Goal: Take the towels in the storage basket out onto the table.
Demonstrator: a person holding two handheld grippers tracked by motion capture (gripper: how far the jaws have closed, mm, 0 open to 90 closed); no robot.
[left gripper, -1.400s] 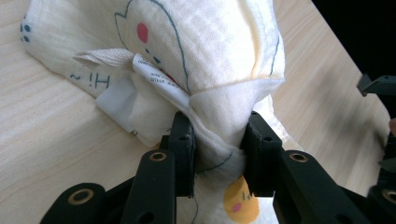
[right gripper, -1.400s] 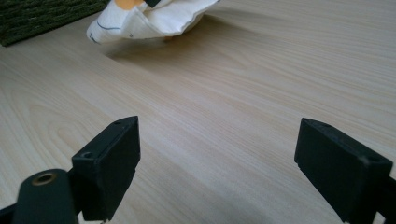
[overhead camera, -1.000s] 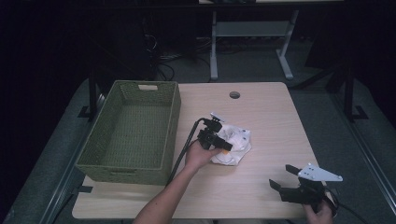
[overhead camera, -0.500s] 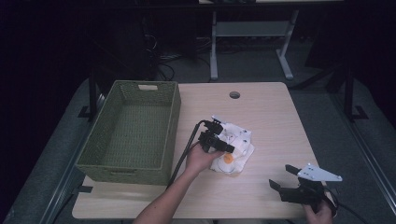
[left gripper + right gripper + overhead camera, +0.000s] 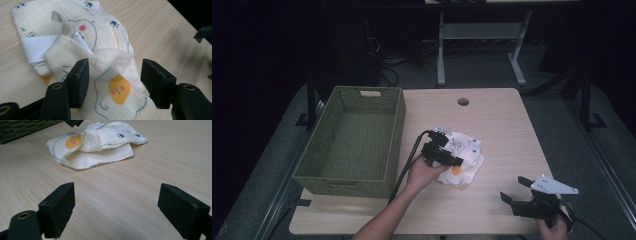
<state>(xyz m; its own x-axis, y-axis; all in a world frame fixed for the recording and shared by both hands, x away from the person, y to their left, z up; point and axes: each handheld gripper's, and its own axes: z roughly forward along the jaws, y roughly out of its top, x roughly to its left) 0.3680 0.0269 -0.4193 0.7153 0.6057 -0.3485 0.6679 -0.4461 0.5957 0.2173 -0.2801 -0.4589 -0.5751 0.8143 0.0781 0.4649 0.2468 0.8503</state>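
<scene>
A soft, crinkled cream muslin cloth (image 5: 463, 159) printed with paw marks and an orange chick lay folded at the middle of the pale wood-grain table (image 5: 502, 125), at 3 o'clock from the woven green basket (image 5: 354, 142). The left gripper (image 5: 113, 75) hung over it with jaws spread, the chick fold between them; that view alone showed a white label band (image 5: 37, 46). The right gripper (image 5: 116, 203), jaws released and holding nothing, sat at 5 o'clock from the cloth, well apart

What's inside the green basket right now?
Nothing visible: the woven floor of the green basket looks bare. The near wall hides a strip of floor just behind it. The folded cloth lies on the table beside it, under the open left gripper.
</scene>
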